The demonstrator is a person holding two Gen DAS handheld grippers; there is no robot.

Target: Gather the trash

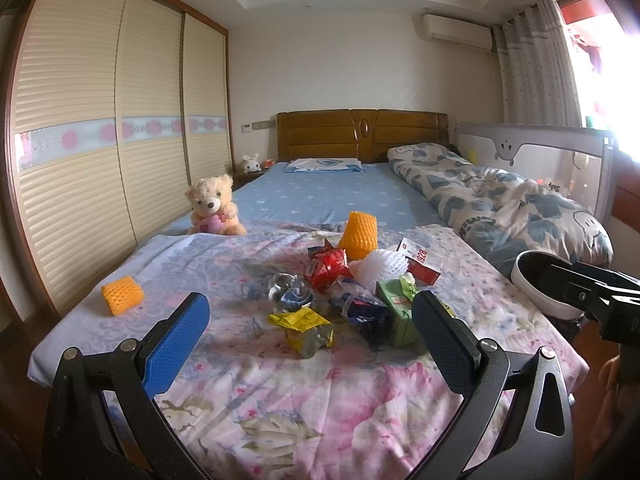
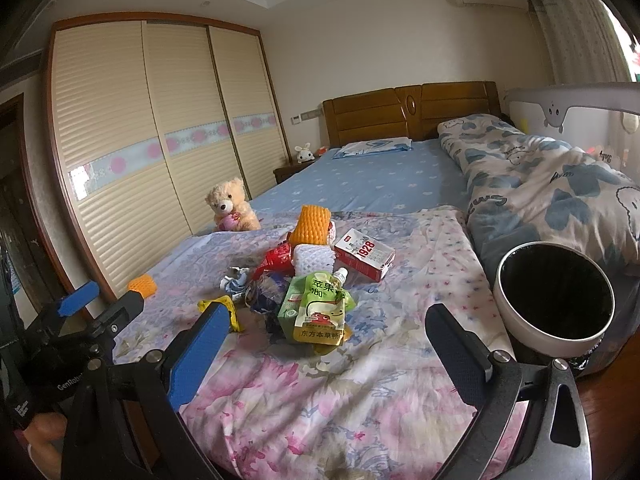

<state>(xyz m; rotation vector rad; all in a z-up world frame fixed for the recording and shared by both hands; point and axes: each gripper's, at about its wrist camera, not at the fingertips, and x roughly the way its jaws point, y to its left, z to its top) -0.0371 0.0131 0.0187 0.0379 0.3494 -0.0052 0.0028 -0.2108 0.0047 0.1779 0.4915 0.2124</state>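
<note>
Hovering over the foot of the bed [image 1: 280, 400], both tools hold nothing. Left tool [image 1: 310, 336]: jaws spread wide, blue pads [image 1: 176, 344] apart, aimed at the trash pile. Right tool [image 2: 324, 350]: jaws also spread wide, nothing between them.

Trash sits clustered on the floral blanket [image 2: 340, 400], mid-bed, at 12 o'clock from both tools:
- green juice pouch [image 2: 318, 308] nearest in the right wrist view, lying on top of other wrappers, spout at its 1 o'clock
- yellow wrapper [image 1: 304, 324] nearest in the left wrist view, partly on a clear crumpled piece
- dark blue wrapper [image 1: 366, 314] between the yellow wrapper and the pouch
- crumpled clear plastic [image 1: 290, 292] at 11 o'clock of the yellow wrapper
- red wrapper [image 1: 326, 268] behind that, touching the white foam net [image 1: 380, 270]
- red-and-white "1928" carton [image 2: 362, 258] at 2 o'clock of the pile, lying flat
- tall orange foam net [image 1: 358, 236] upright at the far side of the pile
- small orange foam net [image 1: 122, 294] alone, well apart from the pile at its 9 o'clock, near the bed's left edge

White trash bin [image 2: 556, 300] with a black liner stands off the bed's right edge, at 2 o'clock from the right tool, opening tilted toward the camera.

Teddy bear [image 1: 214, 210] sits beyond the blanket at 11 o'clock. Rolled quilt [image 1: 500, 204] lies along the bed's right side.
</note>
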